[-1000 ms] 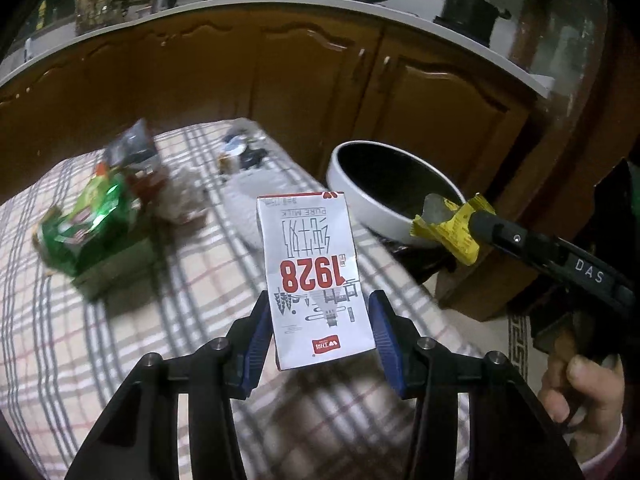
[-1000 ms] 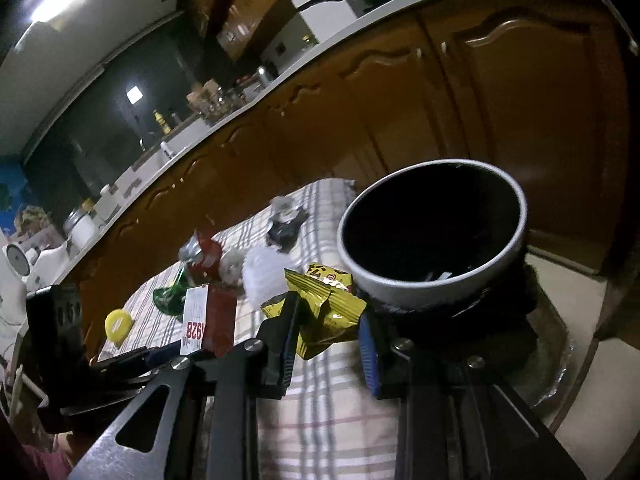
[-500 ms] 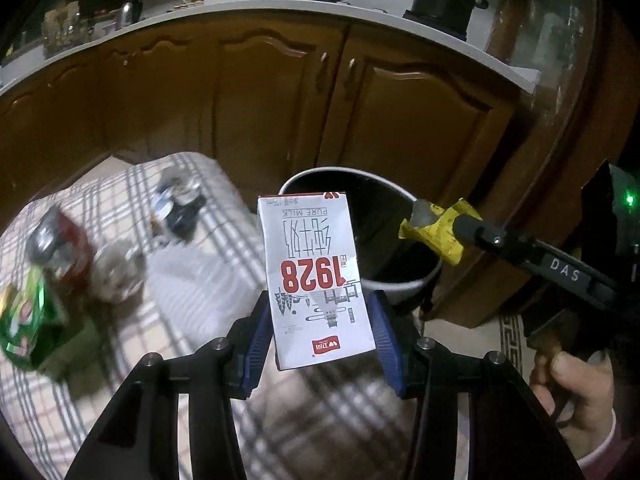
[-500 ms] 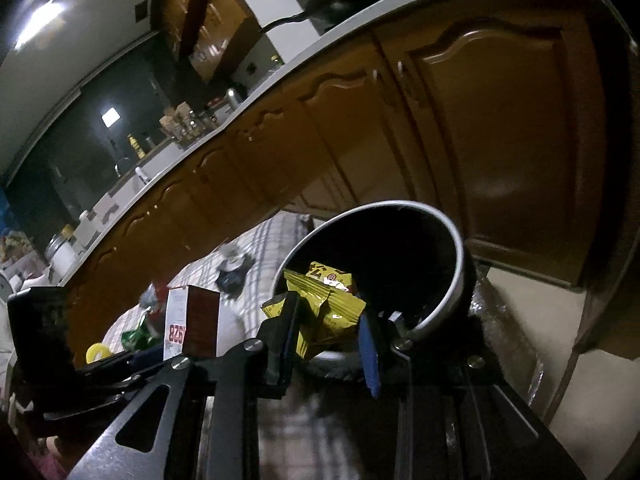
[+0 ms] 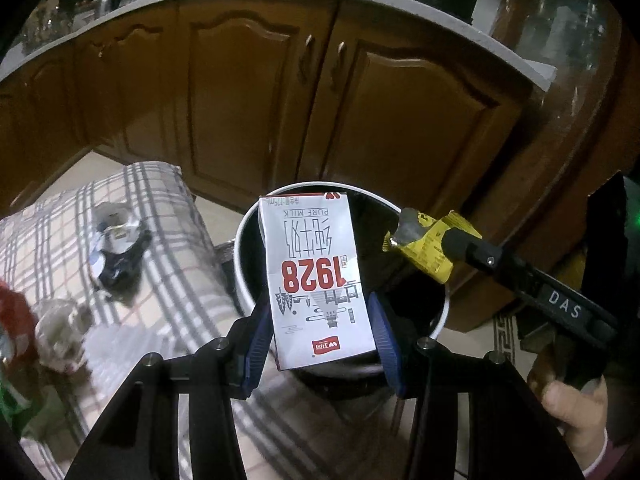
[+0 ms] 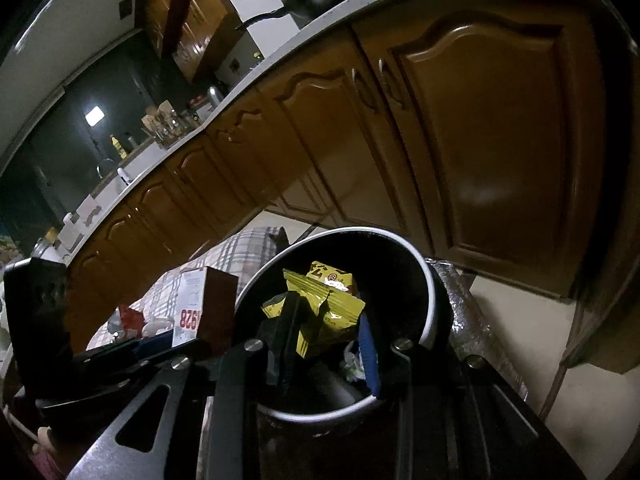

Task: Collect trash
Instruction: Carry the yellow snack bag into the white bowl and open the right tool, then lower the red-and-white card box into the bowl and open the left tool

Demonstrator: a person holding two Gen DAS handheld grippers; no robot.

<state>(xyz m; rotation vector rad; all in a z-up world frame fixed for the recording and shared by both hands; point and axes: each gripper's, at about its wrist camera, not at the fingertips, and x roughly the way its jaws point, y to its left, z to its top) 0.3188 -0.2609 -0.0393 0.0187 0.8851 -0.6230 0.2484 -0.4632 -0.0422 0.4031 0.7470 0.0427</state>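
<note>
We've got the left gripper [image 5: 320, 328] clamped on a small white milk carton [image 5: 316, 280], held upside down so the red "1928" reads inverted, right over the open mouth of the white-rimmed trash bin [image 5: 244, 280]. The right gripper [image 6: 328, 344] is pinched on a crumpled yellow snack wrapper [image 6: 324, 312], which also hangs above the bin's dark inside, and we can see some crumpled bits down at the bottom. Off to the left, the plaid tablecloth [image 5: 168, 280] has more trash on it: a dark crumpled wrapper [image 5: 116, 256] and a blurry clear one [image 5: 56, 328]. Brown kitchen cabinets [image 5: 256, 92] behind everything.
</note>
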